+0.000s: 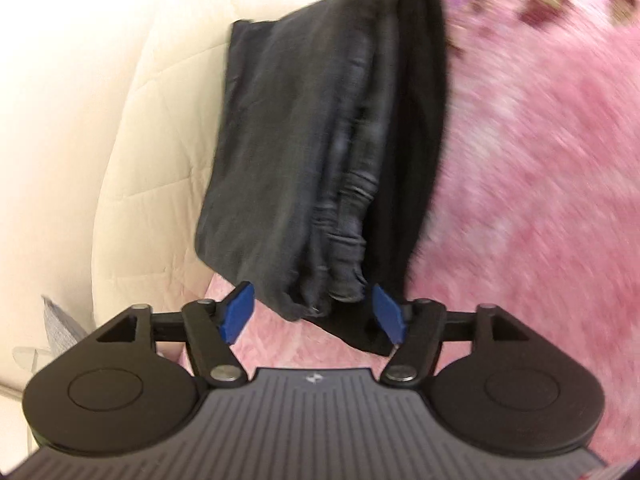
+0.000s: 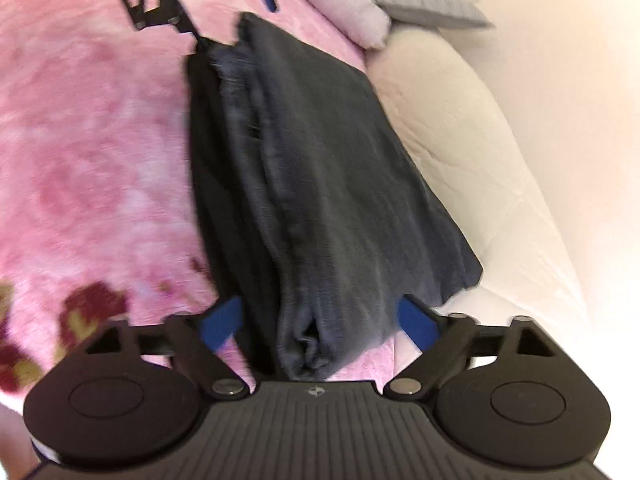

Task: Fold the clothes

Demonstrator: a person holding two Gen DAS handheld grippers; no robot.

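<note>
Close up, the left gripper (image 1: 314, 312) is holding its blue pads (image 1: 239, 312) wide apart, one on either side of the near end of a folded dark garment (image 1: 312, 152), and neither pad is pressing the cloth. Likewise, the right gripper (image 2: 320, 326) is spreading its blue pads (image 2: 221, 325) wide around the opposite end of the same garment (image 2: 320, 184), whose rolled fold is sitting in the gap between them without being pinched. Beyond the pads, the garment is lying as a long, layered bundle on a fluffy pink blanket (image 1: 540, 168), with one long edge reaching onto the cream quilted cushion (image 1: 132, 112) beside it. In the right wrist view the blanket (image 2: 88, 140) is showing dark red and olive patches near the camera, and the cushion (image 2: 472, 148) is running along the other side. Farther off, a small lilac pillow (image 2: 344, 0) and a grey knitted cloth (image 2: 432, 2) are resting near the far end, where the left gripper (image 2: 224, 12) is showing too.
</note>
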